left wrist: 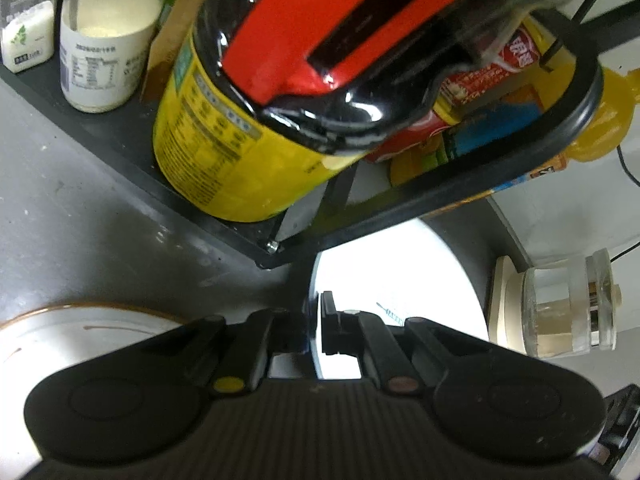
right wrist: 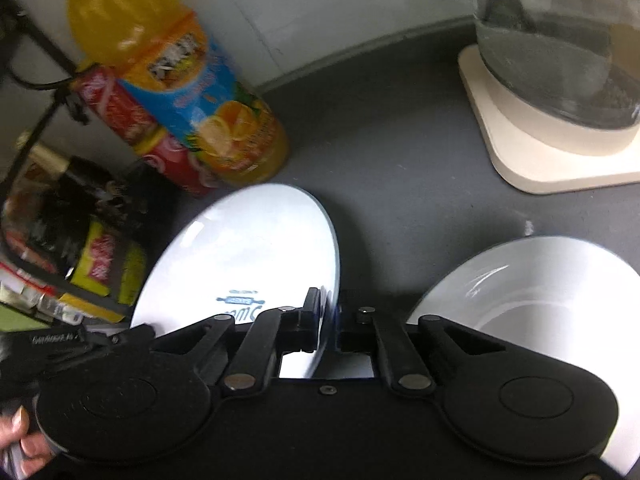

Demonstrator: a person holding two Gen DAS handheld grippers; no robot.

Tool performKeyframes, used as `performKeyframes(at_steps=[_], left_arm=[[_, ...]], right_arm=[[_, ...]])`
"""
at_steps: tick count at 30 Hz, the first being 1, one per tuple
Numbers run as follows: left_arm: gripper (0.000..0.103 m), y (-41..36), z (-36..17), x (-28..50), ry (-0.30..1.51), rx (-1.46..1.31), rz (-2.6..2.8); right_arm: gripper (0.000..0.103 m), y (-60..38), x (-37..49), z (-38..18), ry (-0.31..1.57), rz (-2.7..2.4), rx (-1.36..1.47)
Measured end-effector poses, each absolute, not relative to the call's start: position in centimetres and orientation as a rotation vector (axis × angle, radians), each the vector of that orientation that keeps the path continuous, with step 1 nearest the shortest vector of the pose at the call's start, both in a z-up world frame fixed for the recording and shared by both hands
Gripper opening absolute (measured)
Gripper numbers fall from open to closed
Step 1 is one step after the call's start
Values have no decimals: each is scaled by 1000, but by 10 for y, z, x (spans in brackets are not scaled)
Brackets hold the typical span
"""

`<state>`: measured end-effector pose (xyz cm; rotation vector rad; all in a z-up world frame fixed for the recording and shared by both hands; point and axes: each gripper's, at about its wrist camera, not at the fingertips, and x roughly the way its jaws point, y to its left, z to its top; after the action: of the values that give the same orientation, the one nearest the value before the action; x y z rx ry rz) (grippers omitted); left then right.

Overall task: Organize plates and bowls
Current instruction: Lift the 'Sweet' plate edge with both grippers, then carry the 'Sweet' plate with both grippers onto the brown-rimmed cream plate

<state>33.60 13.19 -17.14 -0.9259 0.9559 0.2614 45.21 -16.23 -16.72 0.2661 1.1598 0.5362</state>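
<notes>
A white plate [left wrist: 400, 280] with a thin blue rim and a small blue logo is tilted above the dark counter. My left gripper [left wrist: 316, 314] is shut on its left rim, and the plate spreads away to the right. In the right wrist view the same plate [right wrist: 248, 248] spreads to the left of my right gripper [right wrist: 329, 310], which is shut on its right rim. A brown-rimmed plate [left wrist: 80, 328] lies at the lower left of the left gripper. A white bowl [right wrist: 552, 280] sits on the counter just right of the right gripper.
A black wire shelf [left wrist: 100, 132] with bottles and a big yellow-labelled bottle [left wrist: 208, 140] hangs close over the plate. An orange juice bottle [right wrist: 192, 92] and red cans stand behind it. A glass kettle on a cream base [right wrist: 560, 140] stands at the back right. A person's fingers [right wrist: 20, 436] show at the lower left.
</notes>
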Motion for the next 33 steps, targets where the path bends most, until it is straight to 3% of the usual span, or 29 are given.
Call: performKeyframes(at_steps=[33], left_arm=[[3,117,-122,212,870,-936,348]], right_arm=[[9,-170,361,-109,1084,674,228]])
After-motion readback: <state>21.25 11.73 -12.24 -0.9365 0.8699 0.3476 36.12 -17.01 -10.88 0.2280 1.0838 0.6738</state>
